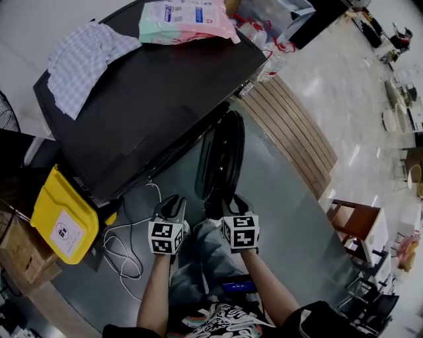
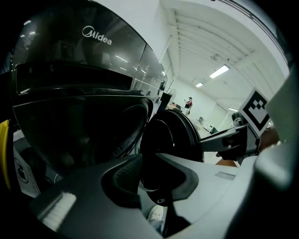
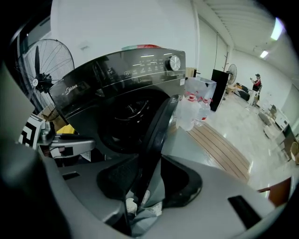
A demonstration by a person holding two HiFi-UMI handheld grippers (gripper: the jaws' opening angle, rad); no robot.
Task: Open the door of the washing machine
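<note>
The dark front-loading washing machine stands below me with its round door swung out, edge-on toward me. The drum opening shows behind it. My right gripper is at the door's near edge. In the right gripper view the door runs down between the jaws of that gripper, with a gap left at the right pad. My left gripper hangs just left of the door, jaws apart and empty. In the left gripper view the door lies beyond that gripper.
A yellow box and a loose white cable lie left of the machine. A checked cloth and a packet rest on top. A slatted wooden platform with water bottles is on the right, a wooden chair beyond.
</note>
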